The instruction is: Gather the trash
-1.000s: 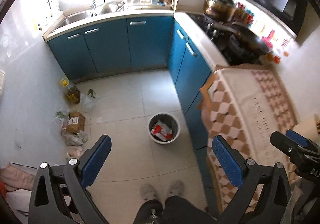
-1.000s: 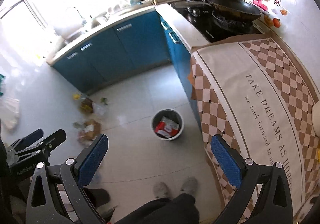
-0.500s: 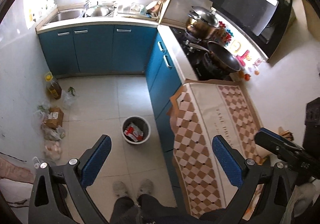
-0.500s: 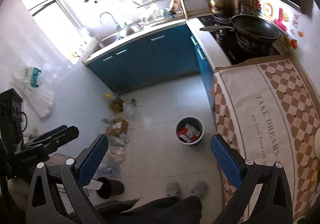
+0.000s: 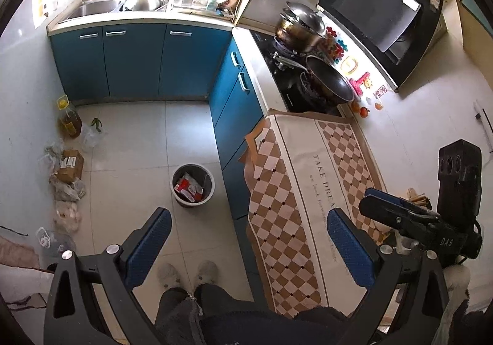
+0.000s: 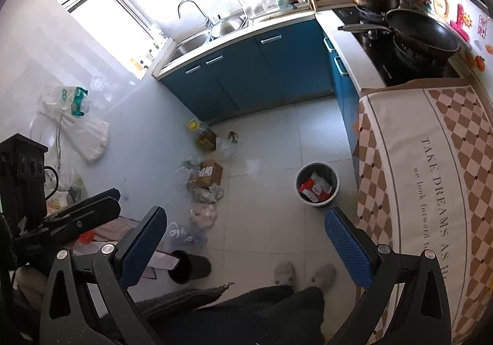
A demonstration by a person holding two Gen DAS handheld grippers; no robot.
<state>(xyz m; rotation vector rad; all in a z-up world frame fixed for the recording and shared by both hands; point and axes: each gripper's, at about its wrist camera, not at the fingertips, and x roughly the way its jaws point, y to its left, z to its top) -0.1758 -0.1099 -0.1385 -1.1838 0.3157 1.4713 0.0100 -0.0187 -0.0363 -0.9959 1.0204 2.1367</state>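
A grey trash bin (image 5: 193, 184) with red and white wrappers inside stands on the tiled floor by the blue cabinets; it also shows in the right wrist view (image 6: 317, 184). My left gripper (image 5: 246, 240) is open and empty, held high above the floor. My right gripper (image 6: 243, 237) is open and empty, also high up. Bags and a cardboard box (image 5: 70, 166) lie along the left wall; the box also shows in the right wrist view (image 6: 207, 174).
A checkered cloth (image 5: 308, 191) covers the counter at right, next to a stove with a black pan (image 5: 329, 81) and steel pot (image 5: 300, 27). An oil bottle (image 5: 68, 117) stands by the wall. A black slipper (image 6: 189, 268) lies on the floor. The person's feet (image 5: 188, 274) are below.
Both grippers have risen and tilted back, so the bin and floor look smaller and farther. Both stay open and empty.
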